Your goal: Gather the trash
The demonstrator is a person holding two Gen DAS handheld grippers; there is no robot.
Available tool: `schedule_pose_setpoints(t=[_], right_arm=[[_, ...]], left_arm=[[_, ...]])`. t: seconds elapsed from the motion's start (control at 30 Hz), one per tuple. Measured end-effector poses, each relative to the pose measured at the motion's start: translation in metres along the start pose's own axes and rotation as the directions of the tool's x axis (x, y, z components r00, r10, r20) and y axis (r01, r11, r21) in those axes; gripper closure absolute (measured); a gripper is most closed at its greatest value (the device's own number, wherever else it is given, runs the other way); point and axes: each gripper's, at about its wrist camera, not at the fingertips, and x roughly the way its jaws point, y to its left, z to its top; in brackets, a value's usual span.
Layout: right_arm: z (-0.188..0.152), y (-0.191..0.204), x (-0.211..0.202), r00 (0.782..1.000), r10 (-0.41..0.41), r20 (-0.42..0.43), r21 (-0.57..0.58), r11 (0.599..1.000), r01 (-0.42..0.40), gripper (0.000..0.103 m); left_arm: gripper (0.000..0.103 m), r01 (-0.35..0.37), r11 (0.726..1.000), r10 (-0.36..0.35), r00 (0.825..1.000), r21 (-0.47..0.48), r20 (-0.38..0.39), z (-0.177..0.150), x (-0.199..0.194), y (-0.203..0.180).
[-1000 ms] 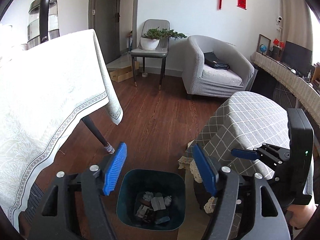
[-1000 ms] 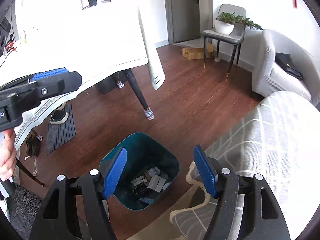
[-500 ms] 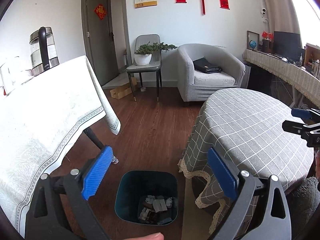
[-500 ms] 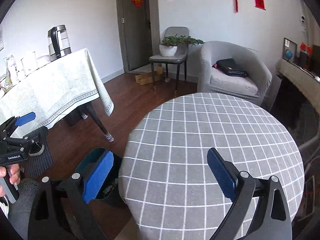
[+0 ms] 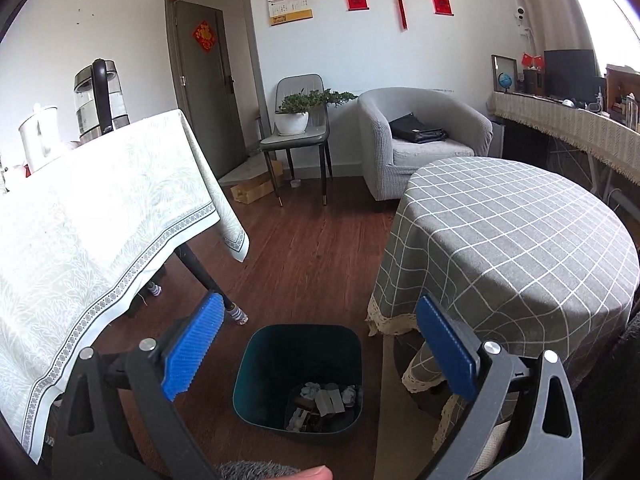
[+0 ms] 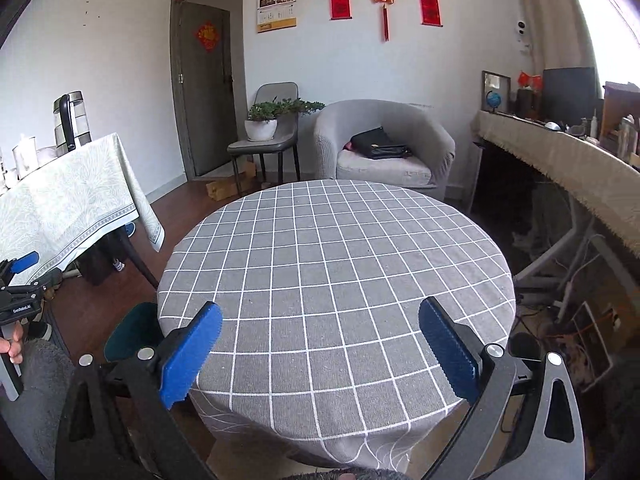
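Left claw [image 5: 316, 344] wide open, empty, above dark teal square plastic bin [image 5: 298, 376] on floor left of round grey checked-cloth surface [image 6: 332, 280]. Right claw [image 6: 320, 350] wide open, empty, over bare cloth. Crumpled paper trash [image 5: 324, 402] in bin: likely light, soft; pinch anywhere.

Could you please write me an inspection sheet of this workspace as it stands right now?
Surface: round table with grey checked cloth, nothing seen on top.
Job's things: dark teal plastic bin on the wood floor beside the table, crumpled trash inside.
Clutter: glass kettle on the pale-clothed table; black bag on the grey armchair.
Grippers: left gripper open, empty, above the bin; right gripper open, empty, over the round table.
Cables: tangle on the floor, right of the table.
Surroundings: potted plant on a chair.
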Motion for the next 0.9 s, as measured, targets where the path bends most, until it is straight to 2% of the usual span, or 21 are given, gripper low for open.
schedule_pose_setpoints(t=[0.17,0.33,0.53,0.9], right_arm=[[-0.005,-0.009,-0.005,0.999,0.031,0.031,0.022,0.999,-0.031,0.003],[-0.005,-0.008,-0.007,0.997,0.064,0.051,0.014,0.998,-0.065,0.003],[-0.006,-0.013,-0.011,0.992,0.108,0.069,0.043,0.993,-0.111,0.003],[-0.005,0.001,-0.009,0.994,0.099,0.051,-0.012,0.995,-0.099,0.003]], left_arm=[[0.005,-0.013,1.000,0.013,1.000,-0.012,0.019,-0.004,-0.006,-0.001],[0.005,-0.025,1.000,0.025,1.000,-0.010,-0.007,-0.006,-0.001,0.000],[0.005,-0.038,0.998,0.037,0.999,-0.054,-0.021,-0.008,0.001,0.009],[0.005,-0.021,0.998,0.021,1.000,-0.052,-0.009,-0.008,-0.002,0.008]])
